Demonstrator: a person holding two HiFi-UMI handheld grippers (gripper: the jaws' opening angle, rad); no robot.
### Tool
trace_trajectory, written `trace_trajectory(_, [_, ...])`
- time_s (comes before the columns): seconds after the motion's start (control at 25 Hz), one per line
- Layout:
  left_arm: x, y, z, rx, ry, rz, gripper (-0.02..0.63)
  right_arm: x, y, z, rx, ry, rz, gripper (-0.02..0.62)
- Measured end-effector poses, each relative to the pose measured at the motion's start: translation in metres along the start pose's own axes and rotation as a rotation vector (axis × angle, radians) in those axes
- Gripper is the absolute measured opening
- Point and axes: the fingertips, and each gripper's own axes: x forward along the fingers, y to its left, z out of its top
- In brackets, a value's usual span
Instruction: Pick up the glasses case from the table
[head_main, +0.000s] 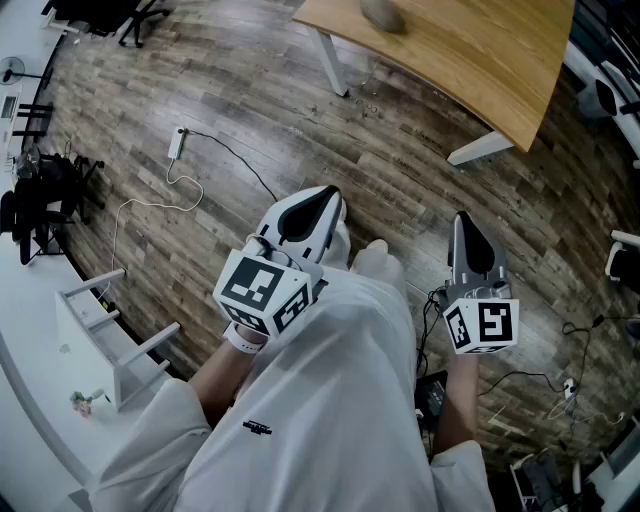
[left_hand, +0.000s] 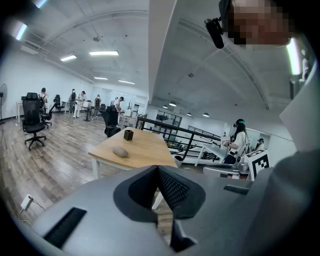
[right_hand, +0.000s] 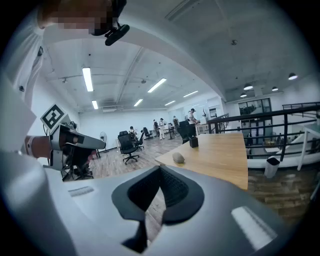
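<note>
1. Head view showed the left gripper (head_main: 322, 200) and right gripper (head_main: 463, 222) held low in front of the person's white clothing. Both had grey moulded shells and dark cross-hatched pads. Each pair of jaws was pressed together with nothing between them.
2. Under them lay a floor (head_main: 300, 130) of streaky wood planks with a thin pale cable (head_main: 150, 205) looping across it. I thought a foot could catch on it during the walk over.
3. Well ahead stood the table (head_main: 480, 70), a smooth pale wooden top with a curved edge on white legs.
4. The glasses case (head_main: 382, 12) lay on the table near its edge, small, grey and rounded like a pebble. I judged that jaws arriving closed would only shove it. On that slick top it might slide off, and its rounded shape might slip out from between the pads.
5. A small dark box (left_hand: 128, 134) sat farther back on the table, apart from the case.
</note>
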Motion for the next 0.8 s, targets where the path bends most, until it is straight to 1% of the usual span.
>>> trace_trajectory(0.08, [-0.003, -0.012, 0.002, 0.0, 0.005, -0.005, 0.008, -0.011, 0.008, 0.004, 0.023, -0.006, -0.001, 0.012])
trace_trajectory(0.16, [-0.006, -0.019, 0.006, 0.005, 0.002, -0.011, 0.008, -0.019, 0.016, 0.007, 0.024, -0.015, -0.007, 0.011])
trace_trajectory(0.28, [-0.008, -0.022, 0.011, 0.011, -0.014, -0.018, 0.006, -0.024, 0.028, 0.006, 0.02, -0.018, -0.007, 0.011])
trace_trajectory(0.36, [-0.012, -0.021, 0.009, 0.006, -0.019, -0.023, 0.008, -0.025, 0.032, 0.004, 0.04, -0.02, -0.013, 0.011])
trace_trajectory(0.48, [-0.023, -0.008, 0.006, -0.005, -0.02, -0.02, 0.008, -0.02, 0.041, 0.006, 0.068, -0.032, -0.033, 0.011])
trace_trajectory(0.64, [-0.037, 0.021, 0.004, -0.023, -0.029, -0.012, 0.008, 0.0, 0.061, 0.012, 0.045, -0.043, -0.029, 0.011])
trace_trajectory(0.8, [-0.054, 0.056, 0.015, -0.04, -0.074, 0.002, 0.008, 0.025, 0.084, 0.02, 0.066, -0.06, -0.048, 0.011])
